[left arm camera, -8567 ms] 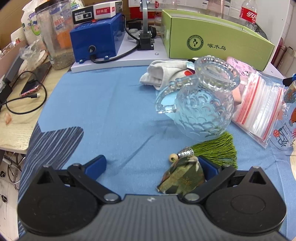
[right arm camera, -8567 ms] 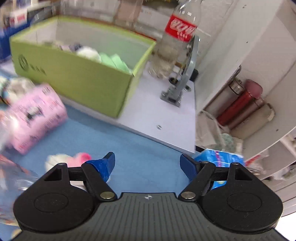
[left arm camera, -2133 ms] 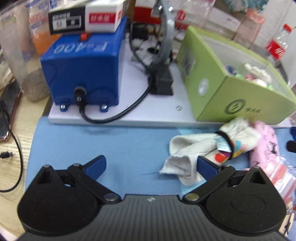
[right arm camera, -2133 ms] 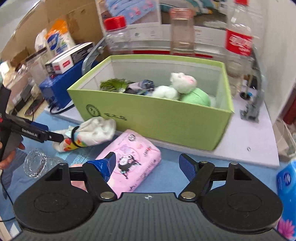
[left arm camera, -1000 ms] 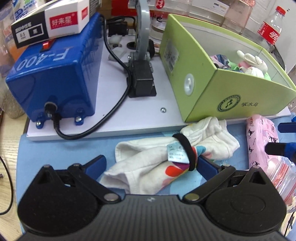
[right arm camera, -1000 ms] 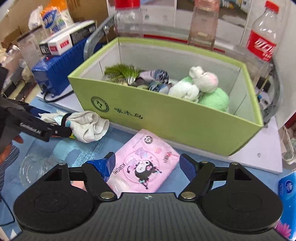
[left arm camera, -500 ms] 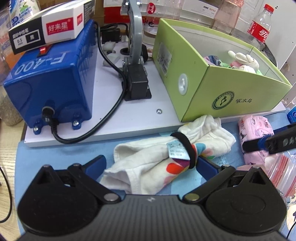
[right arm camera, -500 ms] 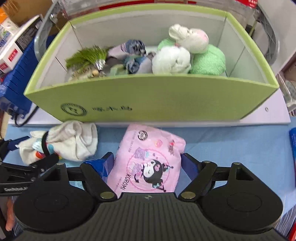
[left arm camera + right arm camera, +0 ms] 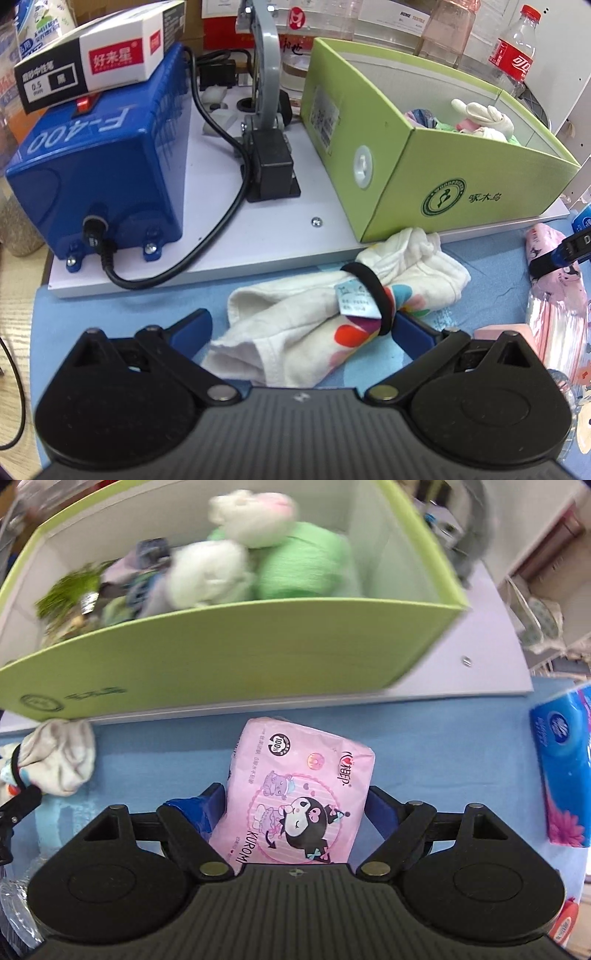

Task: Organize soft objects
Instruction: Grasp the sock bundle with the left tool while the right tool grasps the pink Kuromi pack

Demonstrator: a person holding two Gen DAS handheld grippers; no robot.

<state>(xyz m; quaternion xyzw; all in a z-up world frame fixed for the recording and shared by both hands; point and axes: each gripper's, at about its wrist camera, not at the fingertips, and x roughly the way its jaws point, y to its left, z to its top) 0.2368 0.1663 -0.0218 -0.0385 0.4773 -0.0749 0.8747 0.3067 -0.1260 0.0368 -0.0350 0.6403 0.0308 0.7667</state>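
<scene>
We are mid-pickup with both tools. Our left gripper (image 9: 301,326) straddles the banded cloth bundle (image 9: 332,314), jaws spread. Our right gripper (image 9: 297,805) brackets the pink tissue pack (image 9: 295,794), marked "KUROMI"; whether it pinches, we cannot tell. Next: close, lift toward the green box (image 9: 221,657) at twelve o'clock.
</scene>
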